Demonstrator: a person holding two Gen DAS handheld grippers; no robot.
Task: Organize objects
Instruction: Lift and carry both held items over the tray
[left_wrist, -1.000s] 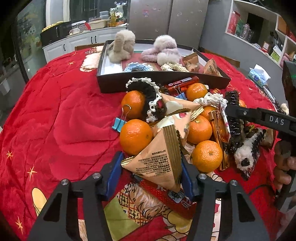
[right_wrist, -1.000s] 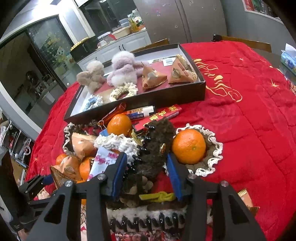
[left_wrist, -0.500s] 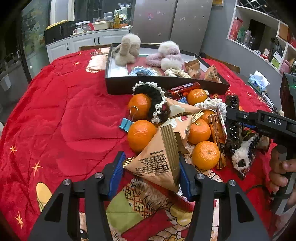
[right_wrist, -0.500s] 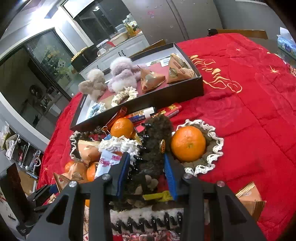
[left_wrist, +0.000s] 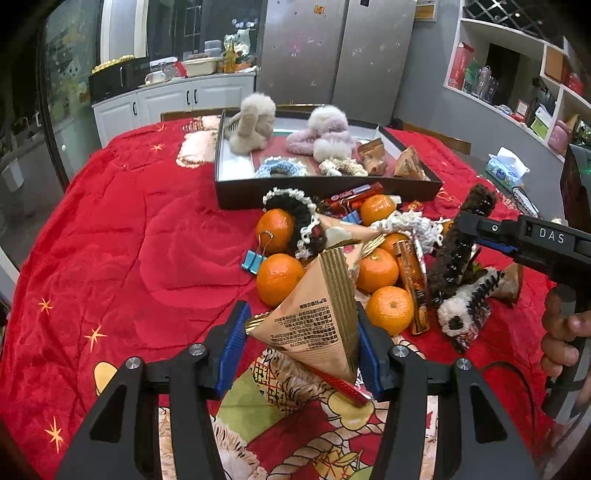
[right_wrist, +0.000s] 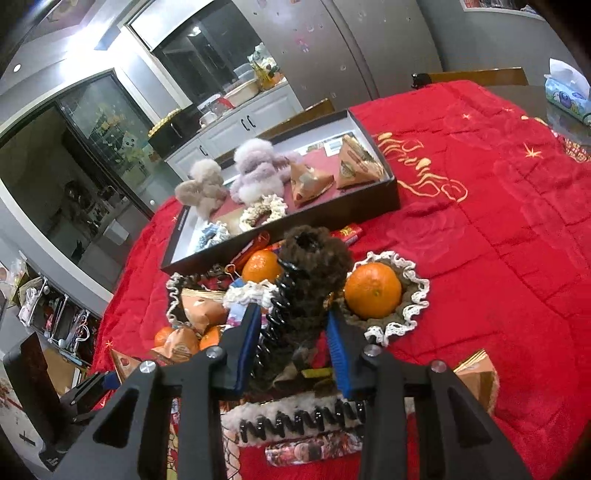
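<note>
Bench cover (left_wrist: 110, 258): red quilted cloth, soft sheen, gold embroidery. Triangular snack packet (left_wrist: 317, 317): tan printed foil, ribbed glossy gold seam. Hair clip (right_wrist: 314, 273): brown fuzzy pile over glossy black plastic teeth. Tangerines (left_wrist: 279, 273) — dimpled, slightly shiny peel. Box (left_wrist: 325, 190): matt dark card. Left claw (left_wrist: 301, 345) — matt black plastic, blue pads.

oranges (left_wrist: 279, 278): 6 | tray (left_wrist: 236, 194): 1 | binder clips (left_wrist: 254, 259): 1

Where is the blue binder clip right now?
In the left wrist view, the blue binder clip lies on the red cloth, left of the pile, between two oranges.
</note>
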